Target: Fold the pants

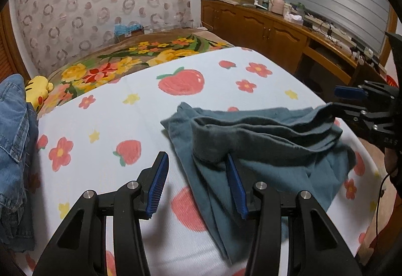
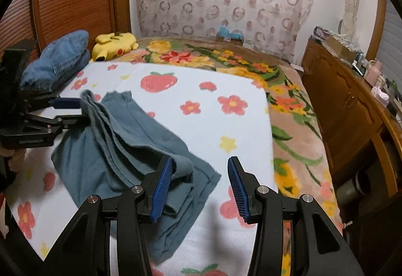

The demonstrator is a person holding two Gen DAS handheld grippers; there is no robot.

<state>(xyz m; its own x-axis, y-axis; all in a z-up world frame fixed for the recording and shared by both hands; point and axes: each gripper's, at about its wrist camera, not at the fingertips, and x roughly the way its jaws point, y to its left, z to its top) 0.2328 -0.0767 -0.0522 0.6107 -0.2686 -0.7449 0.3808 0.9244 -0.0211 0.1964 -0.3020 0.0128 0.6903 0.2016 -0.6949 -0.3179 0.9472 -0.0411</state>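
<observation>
- The white blanket (image 1: 100,112) lies bare to the left of the teal pants (image 1: 263,150); a gripper can pass there.
- A pile of jeans (image 2: 55,60) and a yellow plush toy (image 2: 114,45) block the bed's far left corner.
- A wooden cabinet (image 2: 346,105) runs close along the bed's right side.
- The pants fill the near middle.
</observation>
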